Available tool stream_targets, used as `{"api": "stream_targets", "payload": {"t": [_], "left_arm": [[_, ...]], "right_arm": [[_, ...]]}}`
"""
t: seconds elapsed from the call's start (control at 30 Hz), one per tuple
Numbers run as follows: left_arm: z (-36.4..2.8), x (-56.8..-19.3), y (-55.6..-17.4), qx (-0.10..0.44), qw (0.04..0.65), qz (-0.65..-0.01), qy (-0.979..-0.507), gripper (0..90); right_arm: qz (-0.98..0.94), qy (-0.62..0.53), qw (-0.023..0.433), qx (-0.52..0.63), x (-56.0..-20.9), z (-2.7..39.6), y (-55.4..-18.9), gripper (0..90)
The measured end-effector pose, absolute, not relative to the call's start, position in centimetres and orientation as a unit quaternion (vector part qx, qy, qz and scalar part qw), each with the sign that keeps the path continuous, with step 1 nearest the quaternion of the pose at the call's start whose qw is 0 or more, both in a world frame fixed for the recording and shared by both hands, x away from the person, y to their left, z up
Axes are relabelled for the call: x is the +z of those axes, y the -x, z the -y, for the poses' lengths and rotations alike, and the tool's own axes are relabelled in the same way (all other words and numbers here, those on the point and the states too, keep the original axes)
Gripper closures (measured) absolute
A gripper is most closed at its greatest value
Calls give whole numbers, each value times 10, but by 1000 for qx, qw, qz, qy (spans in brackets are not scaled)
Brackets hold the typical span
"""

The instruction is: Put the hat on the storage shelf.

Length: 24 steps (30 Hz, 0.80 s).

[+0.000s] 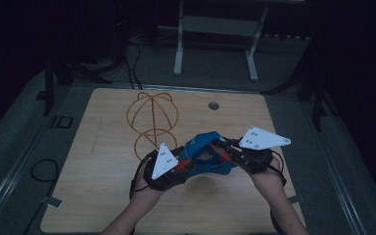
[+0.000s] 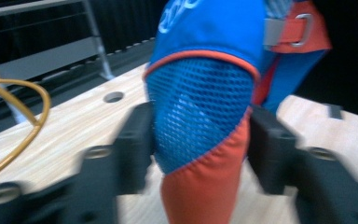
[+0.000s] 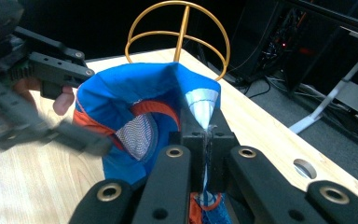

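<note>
- Closest to the lens, the left gripper [image 2: 198, 140] had its 2 black jaws on either side of the cap's [image 1: 206, 152] blue mesh panel; whether the pads pressed it could not be told through the blur.
- Right of the wire stand [image 1: 152, 120] and nearer the person, the blue and orange cap was held up off the table [image 1: 98, 196] between the 2 grippers.
- Right gripper [image 3: 207, 140] was fully closed, pinching a fold of the cap's fabric near a grey patch.
- To do the step well, I judged the right grip should stay firm while the left took the mesh side squarely, so the crown would spread open.
- Both hands would then need to carry the opening toward the wire stand and lower it over the round top without snagging a hoop.
- As a container, the cap gaped toward the right gripper's camera and held nothing; the wire stand was bare too.
</note>
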<state>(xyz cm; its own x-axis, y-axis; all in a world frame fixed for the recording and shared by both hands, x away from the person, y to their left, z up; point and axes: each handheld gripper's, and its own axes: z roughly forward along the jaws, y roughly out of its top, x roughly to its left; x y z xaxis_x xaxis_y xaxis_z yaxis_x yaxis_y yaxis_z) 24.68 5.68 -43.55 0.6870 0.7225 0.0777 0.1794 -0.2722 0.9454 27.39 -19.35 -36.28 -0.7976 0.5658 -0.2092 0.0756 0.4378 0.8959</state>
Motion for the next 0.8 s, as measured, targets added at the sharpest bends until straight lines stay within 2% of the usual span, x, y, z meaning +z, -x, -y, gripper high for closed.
{"api": "stream_targets", "payload": {"t": [0.1,0.17,0.57,0.63,0.7,0.8], "left_arm": [[-56,-435,-248,273,519,-305,-750,752],[-56,-434,-248,278,516,-310,-748,833],[-56,-425,-251,311,496,-310,-749,867],[-56,-424,-251,312,497,-310,-748,867],[-53,-422,-250,318,502,-301,-746,867],[-53,-420,-249,315,512,-293,-743,868]], "right_arm": [[-809,-201,244,496,-364,196,-274,892],[-809,-202,244,495,-365,196,-273,892],[-808,-191,221,512,-375,201,-252,891],[-808,-191,219,513,-376,201,-250,891],[-808,-187,197,523,-382,199,-241,884],[-809,-180,196,524,-385,197,-234,879]]}}
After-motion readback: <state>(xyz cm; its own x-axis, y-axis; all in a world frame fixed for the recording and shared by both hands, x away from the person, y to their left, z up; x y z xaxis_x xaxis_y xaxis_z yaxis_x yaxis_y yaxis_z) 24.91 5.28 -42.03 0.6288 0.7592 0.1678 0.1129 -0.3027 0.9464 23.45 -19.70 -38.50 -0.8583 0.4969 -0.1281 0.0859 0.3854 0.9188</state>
